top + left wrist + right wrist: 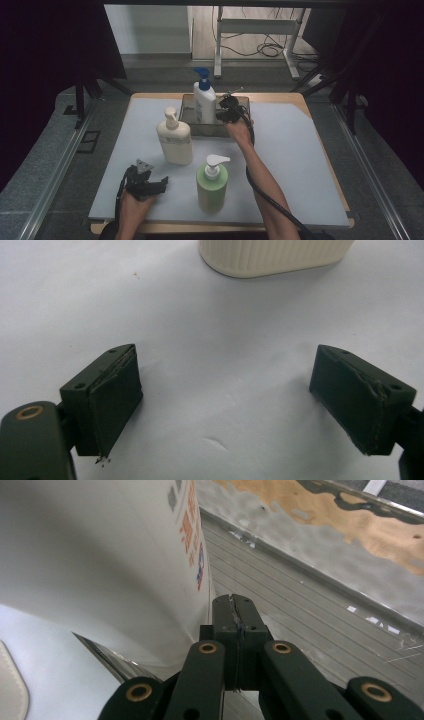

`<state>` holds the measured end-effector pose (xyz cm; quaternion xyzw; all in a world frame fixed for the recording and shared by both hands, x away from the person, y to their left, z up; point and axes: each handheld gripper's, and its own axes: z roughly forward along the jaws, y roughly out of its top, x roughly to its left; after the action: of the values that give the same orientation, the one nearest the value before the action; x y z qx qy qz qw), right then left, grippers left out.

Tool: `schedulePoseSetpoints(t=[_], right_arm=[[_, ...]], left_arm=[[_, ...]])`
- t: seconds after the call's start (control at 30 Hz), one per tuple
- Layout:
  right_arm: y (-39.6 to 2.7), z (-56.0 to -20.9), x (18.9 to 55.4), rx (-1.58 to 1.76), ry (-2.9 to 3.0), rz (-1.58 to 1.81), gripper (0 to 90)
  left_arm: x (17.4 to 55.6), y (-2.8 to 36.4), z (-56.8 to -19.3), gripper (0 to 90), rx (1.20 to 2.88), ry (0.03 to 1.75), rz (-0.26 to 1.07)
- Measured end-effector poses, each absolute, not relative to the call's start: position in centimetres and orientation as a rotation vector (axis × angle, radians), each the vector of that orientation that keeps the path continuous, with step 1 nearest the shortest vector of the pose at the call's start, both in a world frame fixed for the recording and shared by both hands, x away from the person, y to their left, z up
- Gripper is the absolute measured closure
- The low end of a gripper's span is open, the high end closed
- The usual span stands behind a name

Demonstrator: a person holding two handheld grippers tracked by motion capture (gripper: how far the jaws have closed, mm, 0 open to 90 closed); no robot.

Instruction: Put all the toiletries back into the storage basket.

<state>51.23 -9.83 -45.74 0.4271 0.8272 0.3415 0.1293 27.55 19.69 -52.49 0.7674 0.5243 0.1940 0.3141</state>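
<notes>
Right gripper [235, 612] clenched empty beside the white bottle [204, 102] — left gripper [225, 395] released.

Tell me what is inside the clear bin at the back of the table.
The clear bin holds a white pump bottle with a blue pump, standing upright. The right gripper, jaws shut and empty, reaches in beside it. The bottle and gripper hide part of the bin's floor.

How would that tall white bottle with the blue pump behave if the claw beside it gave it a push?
The white bottle stands tall and narrow in the clear tray, so it would probably tip rather than slide. Its smooth plastic side looks slippery, so the shut right claw beside it might glance off. The tray's wall would likely catch it.
</notes>
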Motion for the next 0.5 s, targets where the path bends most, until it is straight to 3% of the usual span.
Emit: schedulePoseSetpoints(t=[0.5], right_arm=[[-9.21,-46.35,51.33,1.246,2.425,0.98,89.7]], left_arm=[[27.55,19.68,-52.5,12.6,2.021,1.382,0.511]])
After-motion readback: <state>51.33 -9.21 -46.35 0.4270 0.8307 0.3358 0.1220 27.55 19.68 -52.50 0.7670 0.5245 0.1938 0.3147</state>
